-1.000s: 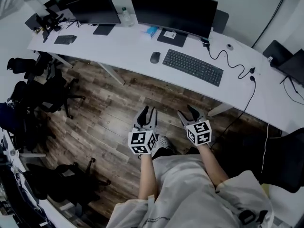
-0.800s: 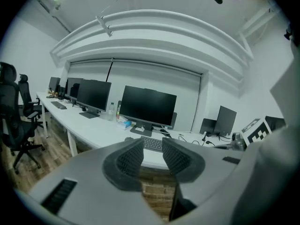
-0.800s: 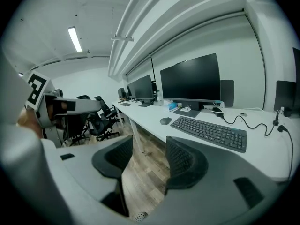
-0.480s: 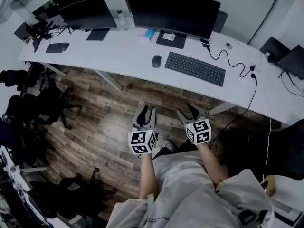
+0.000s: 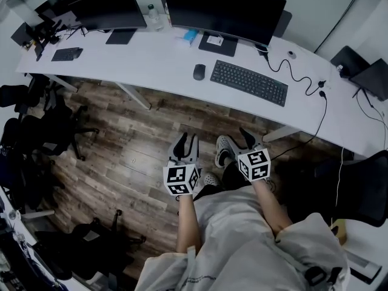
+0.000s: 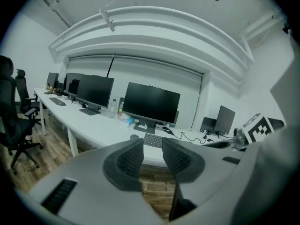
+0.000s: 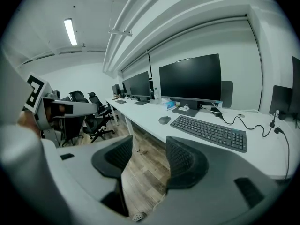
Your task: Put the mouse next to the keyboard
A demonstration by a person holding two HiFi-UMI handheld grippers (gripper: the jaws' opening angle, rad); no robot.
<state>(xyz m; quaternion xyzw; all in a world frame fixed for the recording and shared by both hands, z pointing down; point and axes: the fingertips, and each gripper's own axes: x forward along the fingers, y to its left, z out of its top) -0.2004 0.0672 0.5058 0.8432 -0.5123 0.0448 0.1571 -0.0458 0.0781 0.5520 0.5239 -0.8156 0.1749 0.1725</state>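
Note:
The dark mouse (image 5: 199, 71) lies on the long white desk (image 5: 151, 59), a short gap left of the black keyboard (image 5: 248, 82). Both sit in front of the big monitor (image 5: 223, 5). My left gripper (image 5: 187, 143) and right gripper (image 5: 239, 139) hang over the wood floor, well short of the desk. In the left gripper view the left gripper (image 6: 153, 146) stands open and empty, with the mouse (image 6: 134, 137) and keyboard (image 6: 153, 140) far beyond it. The right gripper (image 7: 149, 151) is open too, nothing between its pads; mouse (image 7: 164, 120) and keyboard (image 7: 211, 131) lie ahead.
A second monitor (image 5: 109, 8) and a small keyboard (image 5: 66, 54) stand at the desk's left end. A black cable (image 5: 303, 83) snakes right of the keyboard. Office chairs (image 5: 42, 126) crowd the left side, another (image 5: 364, 193) is at the right. A white shoe (image 5: 225, 150) shows beside the right gripper.
The person has stepped forward: a white shoe now shows beside the right gripper. Both grippers stay low in front of the body, open and empty.

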